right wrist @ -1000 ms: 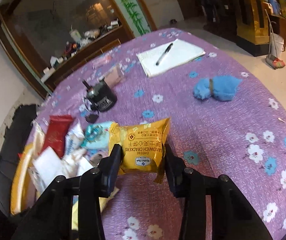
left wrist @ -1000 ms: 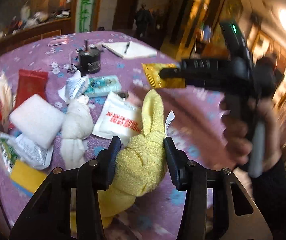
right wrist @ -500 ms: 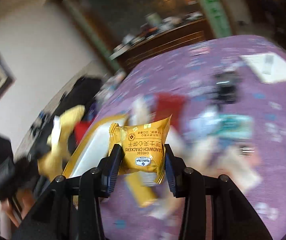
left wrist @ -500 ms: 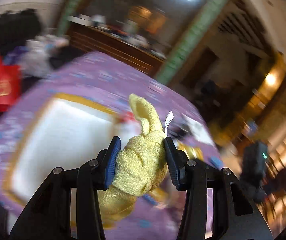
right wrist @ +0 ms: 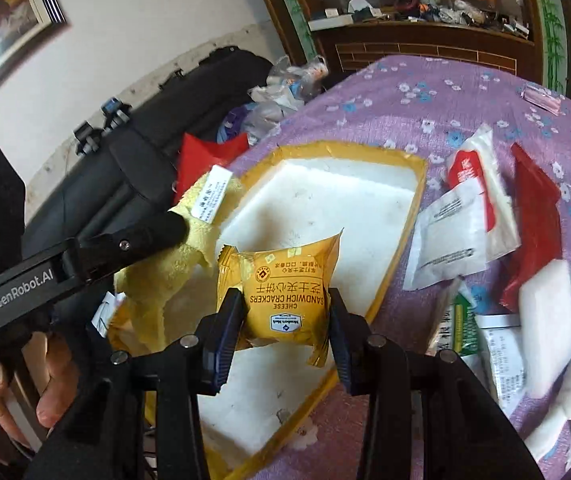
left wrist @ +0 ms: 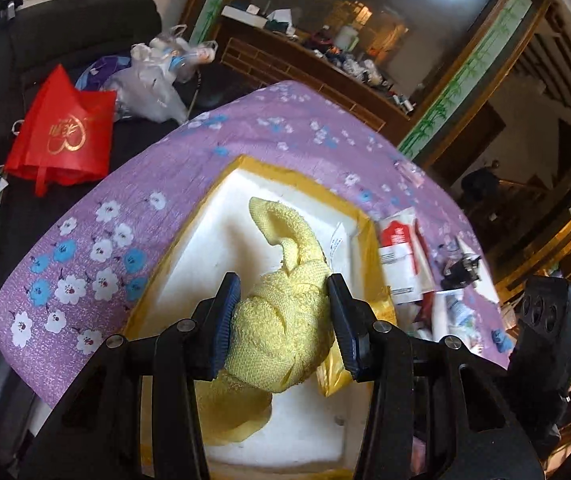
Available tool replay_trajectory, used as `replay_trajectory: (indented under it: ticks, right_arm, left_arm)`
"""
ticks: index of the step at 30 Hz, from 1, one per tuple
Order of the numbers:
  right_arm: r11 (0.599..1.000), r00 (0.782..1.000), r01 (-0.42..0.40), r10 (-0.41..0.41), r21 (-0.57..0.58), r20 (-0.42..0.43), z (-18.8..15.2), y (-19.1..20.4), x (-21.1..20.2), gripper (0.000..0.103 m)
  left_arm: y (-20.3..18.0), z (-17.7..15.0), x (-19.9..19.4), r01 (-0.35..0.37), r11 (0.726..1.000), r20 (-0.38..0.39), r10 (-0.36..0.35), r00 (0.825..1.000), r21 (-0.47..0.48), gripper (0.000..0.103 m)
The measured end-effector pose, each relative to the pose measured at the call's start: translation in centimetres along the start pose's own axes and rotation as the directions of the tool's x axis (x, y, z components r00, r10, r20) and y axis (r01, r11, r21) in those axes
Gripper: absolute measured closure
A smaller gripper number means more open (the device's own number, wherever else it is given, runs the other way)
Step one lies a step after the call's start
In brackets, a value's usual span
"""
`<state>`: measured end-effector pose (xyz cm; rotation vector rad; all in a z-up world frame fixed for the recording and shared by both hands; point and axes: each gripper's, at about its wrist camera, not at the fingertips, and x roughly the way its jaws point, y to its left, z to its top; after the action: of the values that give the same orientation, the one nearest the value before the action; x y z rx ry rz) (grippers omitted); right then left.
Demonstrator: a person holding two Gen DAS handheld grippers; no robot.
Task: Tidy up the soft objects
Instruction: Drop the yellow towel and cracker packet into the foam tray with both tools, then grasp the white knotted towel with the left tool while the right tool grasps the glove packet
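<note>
The left claw point(left wrist: 283, 316) points forward and downward. Its two blue pads point(left wrist: 227, 312) press on the sides of a knotted yellow towel point(left wrist: 285, 320), which fills the gap between them. The right claw point(right wrist: 283, 322) also points downward, and its pads point(right wrist: 229, 324) are closed on a yellow cracker packet point(right wrist: 285, 288). In the right wrist view, the left claw point(right wrist: 153, 236) comes in from the left side, carried by a bare hand point(right wrist: 17, 380) whose fingers wrap around the black handle. The two claws are near each other.
</note>
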<state>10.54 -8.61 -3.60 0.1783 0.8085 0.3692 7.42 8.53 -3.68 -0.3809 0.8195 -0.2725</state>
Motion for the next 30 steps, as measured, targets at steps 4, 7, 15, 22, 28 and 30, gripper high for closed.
replay_trajectory:
  ticks: [4,7,15,22,28,30]
  right_arm:
    - [0.997,0.998,0.036,-0.038,-0.063,-0.040,-1.0,1.2,1.9,0.062]
    - [0.986,0.994,0.101,-0.107,-0.131,-0.035,-1.4,2.1,2.0,0.060]
    - [0.993,0.999,0.028,-0.032,-0.111,-0.036,-1.7,1.4,0.5,0.047]
    - [0.980,0.978,-0.197,0.198,-0.016,0.070,-3.0,-2.1,-4.8,0.032]
    - [0.977,0.968,-0.199,0.183,0.081,0.169,-5.5,-6.4,-9.3,0.031]
    - [0.985,0.970,-0.140,0.116,0.102,0.213,-6.5,-8.1,-11.0,0.031]
  left_arm:
    - [0.5,-0.5,1.3,-0.006,1.000,-0.050,0.006,0.999,-0.010,0.058]
    - [1.3,-0.8,2.3,-0.018,0.999,-0.095,0.014,0.995,-0.042,0.057]
    - [3.3,-1.0,1.4,0.159,0.960,-0.117,-0.189,0.975,-0.229,0.034]
    - [-0.3,-1.4,-4.7,-0.161,0.983,0.220,0.176,0.959,-0.082,0.021]
    - [-4.6,-2.7,-4.4,-0.233,0.969,0.184,0.215,0.959,0.080,0.021]
    - [-6.6,-3.3,-4.8,-0.170,0.979,0.176,0.149,0.973,0.112,0.021]
